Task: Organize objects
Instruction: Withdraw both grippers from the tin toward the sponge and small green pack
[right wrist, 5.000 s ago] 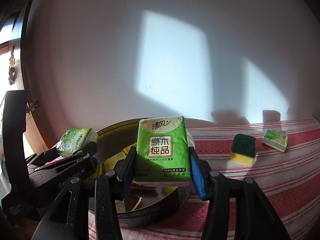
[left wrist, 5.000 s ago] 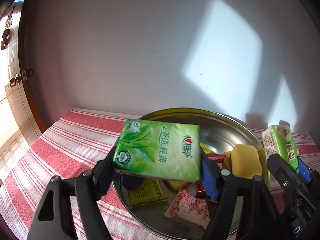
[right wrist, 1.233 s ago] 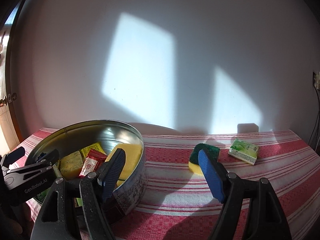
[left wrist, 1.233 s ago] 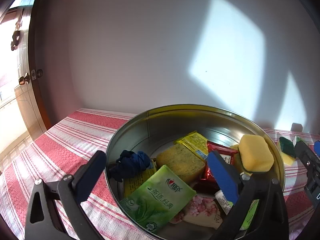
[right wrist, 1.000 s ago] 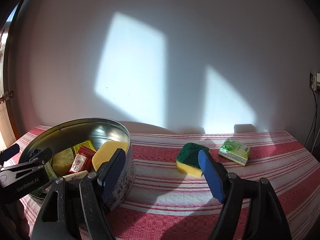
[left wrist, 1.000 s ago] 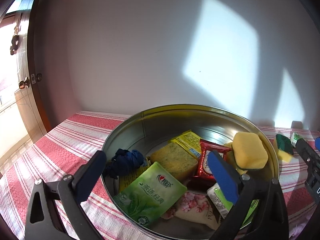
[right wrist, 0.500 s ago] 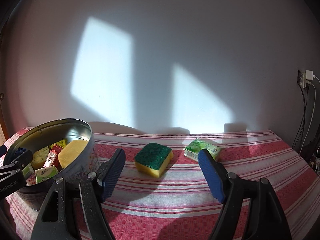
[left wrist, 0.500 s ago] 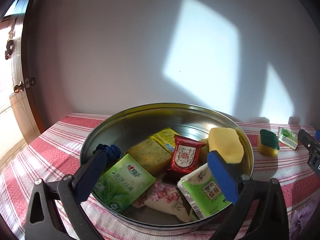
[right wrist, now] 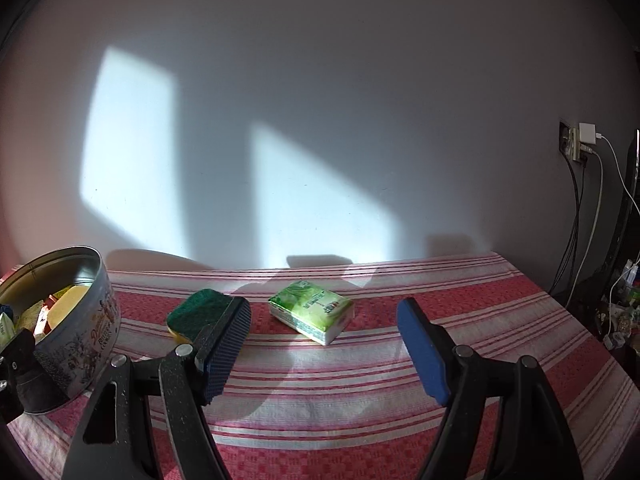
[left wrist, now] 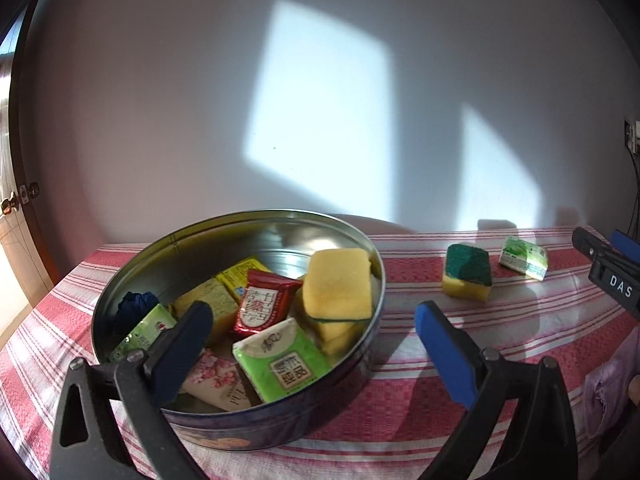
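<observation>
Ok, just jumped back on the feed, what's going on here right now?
Small items are being gathered into the round tin, which already holds sponges, tissue packs and snack packets. Both tools are open and empty. The left tool hangs over the tin's right rim. The right tool faces the two things left on the striped tablecloth: a green-topped sponge and a green tissue pack.
</observation>
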